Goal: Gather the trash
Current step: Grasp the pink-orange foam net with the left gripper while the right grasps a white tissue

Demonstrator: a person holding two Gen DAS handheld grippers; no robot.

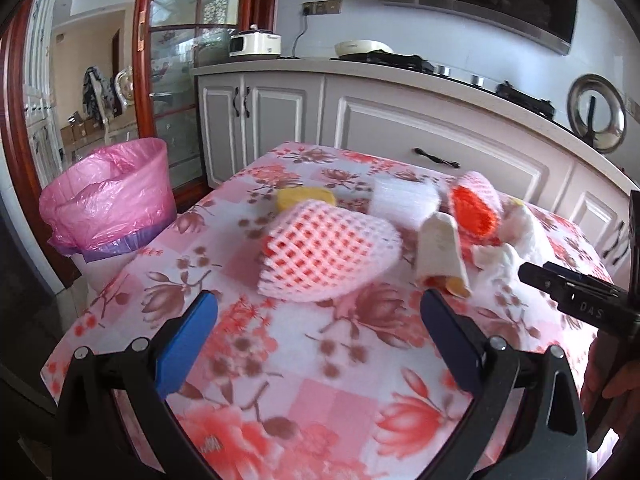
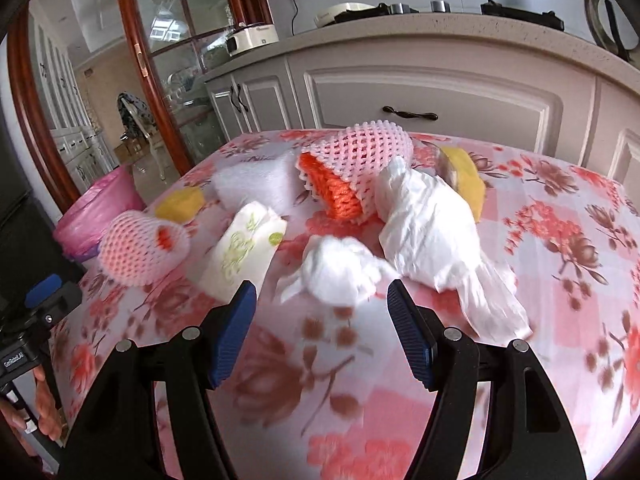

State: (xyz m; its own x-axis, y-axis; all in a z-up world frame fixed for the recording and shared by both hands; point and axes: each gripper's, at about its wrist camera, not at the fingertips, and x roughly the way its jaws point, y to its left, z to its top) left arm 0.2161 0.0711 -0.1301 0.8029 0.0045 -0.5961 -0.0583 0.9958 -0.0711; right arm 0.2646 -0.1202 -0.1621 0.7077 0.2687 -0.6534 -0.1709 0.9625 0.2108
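Note:
Trash lies on a floral tablecloth (image 1: 320, 360). A pink foam fruit net (image 1: 328, 252) lies just ahead of my open, empty left gripper (image 1: 318, 304); it also shows in the right wrist view (image 2: 140, 248). A white tissue packet (image 1: 440, 252) (image 2: 244, 248), a second foam net with an orange core (image 1: 476, 204) (image 2: 352, 172), a white foam block (image 1: 404, 200) (image 2: 256, 184) and yellow sponges (image 1: 306, 197) (image 2: 466, 176) lie around. My open, empty right gripper (image 2: 322, 296) is right in front of a crumpled white tissue (image 2: 340, 272), beside a larger white wad (image 2: 432, 224).
A bin lined with a pink bag (image 1: 112, 196) stands off the table's left edge, also in the right wrist view (image 2: 96, 216). White kitchen cabinets (image 1: 400, 128) and a countertop run behind the table. A glass door (image 1: 176, 80) is at the far left.

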